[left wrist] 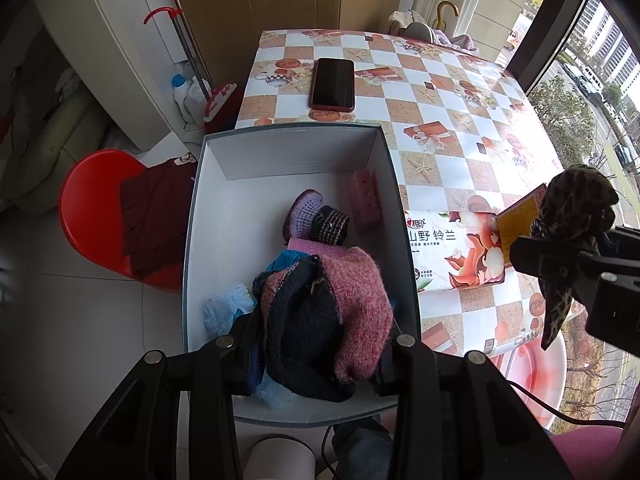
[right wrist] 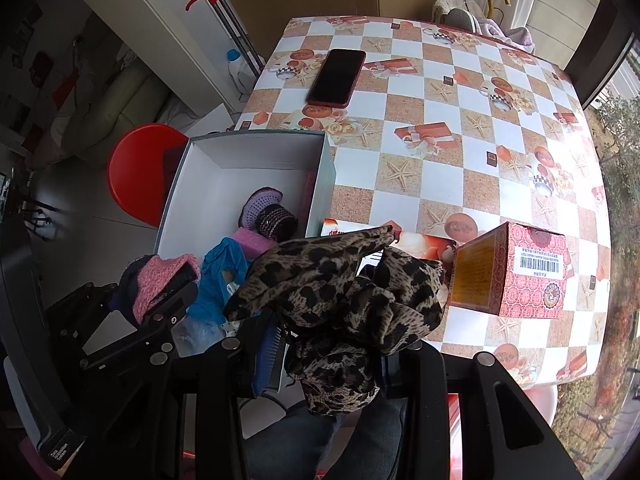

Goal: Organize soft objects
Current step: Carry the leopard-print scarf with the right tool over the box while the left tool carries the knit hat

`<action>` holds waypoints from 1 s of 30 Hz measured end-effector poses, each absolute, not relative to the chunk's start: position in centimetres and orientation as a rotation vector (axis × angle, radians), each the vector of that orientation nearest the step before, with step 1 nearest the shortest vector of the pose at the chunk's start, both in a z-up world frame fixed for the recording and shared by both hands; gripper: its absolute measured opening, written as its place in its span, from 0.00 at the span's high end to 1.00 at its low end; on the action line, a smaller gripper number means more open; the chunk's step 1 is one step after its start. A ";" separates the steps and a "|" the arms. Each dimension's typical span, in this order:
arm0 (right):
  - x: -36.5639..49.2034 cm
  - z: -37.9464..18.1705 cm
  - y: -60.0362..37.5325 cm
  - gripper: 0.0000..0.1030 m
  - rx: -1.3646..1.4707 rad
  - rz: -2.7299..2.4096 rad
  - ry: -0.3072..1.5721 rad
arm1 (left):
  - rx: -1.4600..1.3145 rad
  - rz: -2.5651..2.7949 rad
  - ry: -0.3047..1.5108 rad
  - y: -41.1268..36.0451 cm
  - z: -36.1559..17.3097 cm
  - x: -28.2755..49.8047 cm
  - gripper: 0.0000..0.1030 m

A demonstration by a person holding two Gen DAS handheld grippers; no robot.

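Both tools grip cloth: we lower the left tool's (left wrist: 312, 364) pink-and-black knitted bundle (left wrist: 328, 320) deep into the white cardboard box (left wrist: 224, 216) before letting go, then bring the right tool's (right wrist: 332, 364) leopard-print scarf (right wrist: 344, 300) left over it.

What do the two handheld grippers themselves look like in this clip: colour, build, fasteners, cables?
Both the left gripper and the right gripper are matte black, angular plastic frames with slotted arms and round silver fasteners. The right gripper's finger pad is ribbed and blue. A thin black cable trails beside the left gripper.
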State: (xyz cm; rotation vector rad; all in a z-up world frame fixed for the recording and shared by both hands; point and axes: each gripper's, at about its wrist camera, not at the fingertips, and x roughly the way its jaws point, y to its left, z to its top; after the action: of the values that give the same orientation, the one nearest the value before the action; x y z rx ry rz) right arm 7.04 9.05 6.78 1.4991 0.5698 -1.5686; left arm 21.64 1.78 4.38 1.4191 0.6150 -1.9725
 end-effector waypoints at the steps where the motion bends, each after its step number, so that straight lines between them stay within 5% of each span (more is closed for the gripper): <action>1: 7.2 6.8 8.9 0.61 1.496 -1.565 0.575 | 1.416 -1.969 0.619 1.7 4.4 21.8 0.59; 30: 9.5 6.3 6.2 0.61 1.445 -1.444 0.666 | 1.375 -1.860 0.686 0.1 3.3 23.7 0.57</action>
State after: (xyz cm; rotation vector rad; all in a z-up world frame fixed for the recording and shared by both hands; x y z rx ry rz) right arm 9.46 6.18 6.28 1.4448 0.6657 -1.4445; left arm 23.71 0.12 3.34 1.3746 0.6859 -1.8598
